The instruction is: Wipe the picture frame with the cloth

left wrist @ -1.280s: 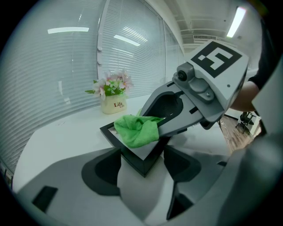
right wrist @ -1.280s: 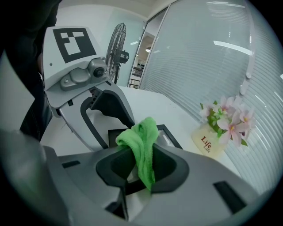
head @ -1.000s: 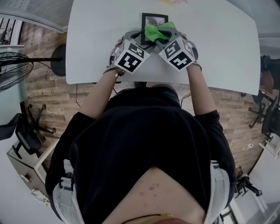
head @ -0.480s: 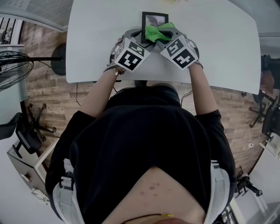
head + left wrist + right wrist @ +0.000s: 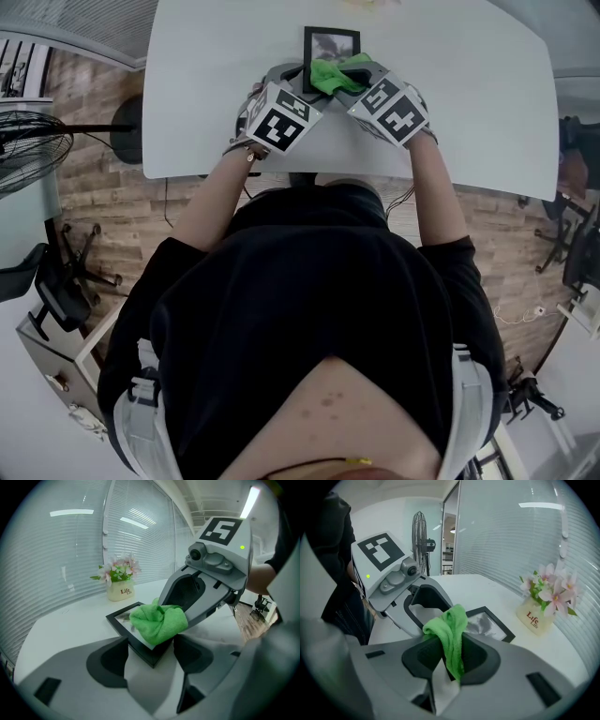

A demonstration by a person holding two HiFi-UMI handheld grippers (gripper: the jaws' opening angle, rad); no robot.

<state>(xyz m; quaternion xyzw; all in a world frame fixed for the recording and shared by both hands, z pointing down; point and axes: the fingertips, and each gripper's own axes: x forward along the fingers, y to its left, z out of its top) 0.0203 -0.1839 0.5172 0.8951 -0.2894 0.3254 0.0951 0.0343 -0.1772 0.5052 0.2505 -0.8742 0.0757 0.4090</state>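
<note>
A black picture frame (image 5: 331,43) lies flat on the white table (image 5: 216,56). The left gripper (image 5: 296,77) has its jaws set wide around the frame's near corner (image 5: 151,654), and both pads look to touch the frame's edges. The right gripper (image 5: 351,71) is shut on a bunched green cloth (image 5: 327,76), which rests on the near part of the frame (image 5: 123,616). In the right gripper view the cloth (image 5: 451,629) hangs between the jaws (image 5: 450,657) with the frame (image 5: 490,626) just beyond. The cloth (image 5: 158,621) hides part of the glass.
A cream pot of pink flowers (image 5: 120,588) stands on the table behind the frame, seen also in the right gripper view (image 5: 540,616). A standing fan (image 5: 28,148) and office chairs (image 5: 58,281) are on the wooden floor beside the table. The person's body is against the table's near edge (image 5: 319,176).
The right gripper has rolled and shifted slightly right, dragging the green cloth a little left over the frame's near part. The left gripper and the frame have stayed still.
</note>
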